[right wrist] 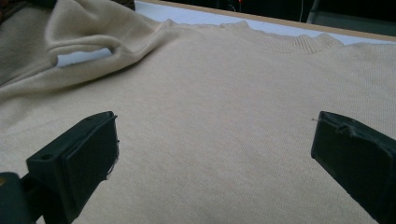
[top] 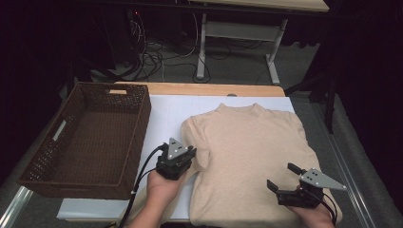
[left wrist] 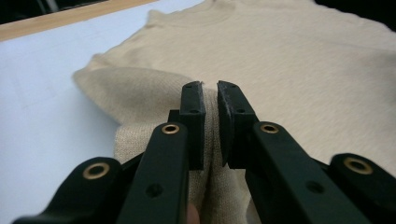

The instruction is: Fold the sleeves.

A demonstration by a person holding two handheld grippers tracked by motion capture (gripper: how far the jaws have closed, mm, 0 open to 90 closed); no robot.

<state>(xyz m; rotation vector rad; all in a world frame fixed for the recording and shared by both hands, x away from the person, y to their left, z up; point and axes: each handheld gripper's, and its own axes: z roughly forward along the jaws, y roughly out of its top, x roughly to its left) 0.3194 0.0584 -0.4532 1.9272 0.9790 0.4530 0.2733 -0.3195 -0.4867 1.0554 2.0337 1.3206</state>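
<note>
High view: a beige sweater lies flat on the white sheet covering the bench, front down toward the near edge, collar toward the far edge. The left tool is pinched tight on the sweater's left sleeve, the fabric caught between its pads; that grip lifts the sleeve off the sheet, likely so it can be folded across the body. The right tool hovers over the hem near the bench's near right corner, jaws spread wide and empty, probably waiting to pin or take the cloth. A brown woven basket sits along the left edge, just beside the sweater, apart from the sleeve. Nothing lies on the sweater's body to block a fold.
</note>
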